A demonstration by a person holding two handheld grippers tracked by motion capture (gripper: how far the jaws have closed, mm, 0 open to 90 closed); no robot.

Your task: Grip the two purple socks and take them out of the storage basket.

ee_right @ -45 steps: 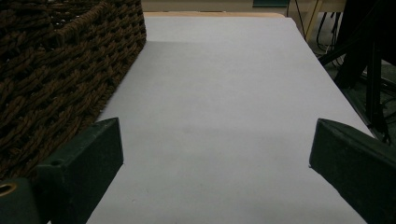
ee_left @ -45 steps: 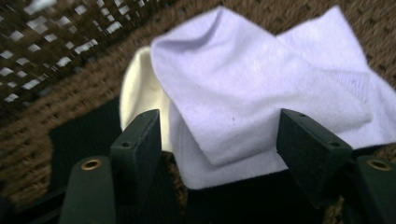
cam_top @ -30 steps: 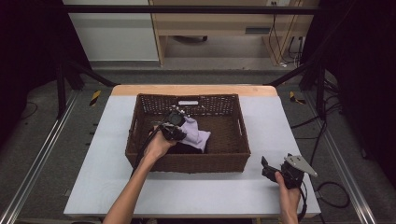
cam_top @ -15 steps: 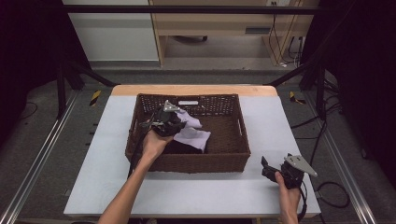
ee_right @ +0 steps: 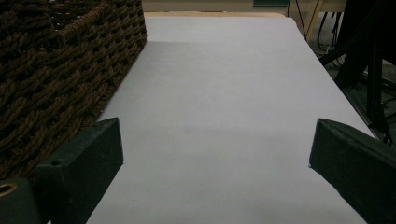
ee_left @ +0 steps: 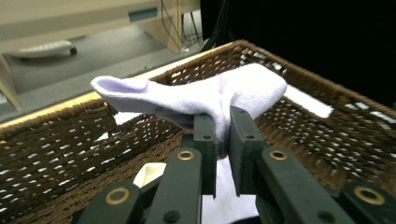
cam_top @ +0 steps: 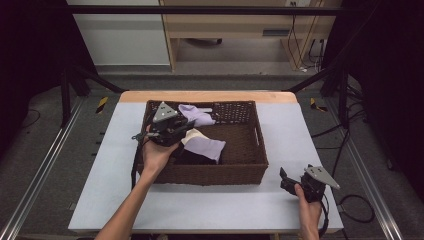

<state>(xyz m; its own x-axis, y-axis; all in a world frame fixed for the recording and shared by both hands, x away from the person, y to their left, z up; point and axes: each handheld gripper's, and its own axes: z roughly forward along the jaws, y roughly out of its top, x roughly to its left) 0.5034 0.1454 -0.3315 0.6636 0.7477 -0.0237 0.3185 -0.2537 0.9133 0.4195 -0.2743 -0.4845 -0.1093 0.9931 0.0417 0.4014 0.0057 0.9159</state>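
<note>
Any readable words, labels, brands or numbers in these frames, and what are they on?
None can be read.
A white tag lies at the far wall of the wicker basket: too small and blurred to read.
The lilac sock in the left tongs shows no print.

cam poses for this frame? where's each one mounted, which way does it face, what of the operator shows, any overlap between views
High view: above the person's side, facing forward and down on the table; both forearms, left gripper and right gripper show.
Left gripper view: rides the left gripper, looks along its jaws, shut on a lilac sock over the wicker basket.
Right gripper view: rides the right gripper, low over the table, facing away from the person; jaws wide apart, nothing between.
Shared: the basket appears in all three; the sock in the high and left gripper views.
</note>
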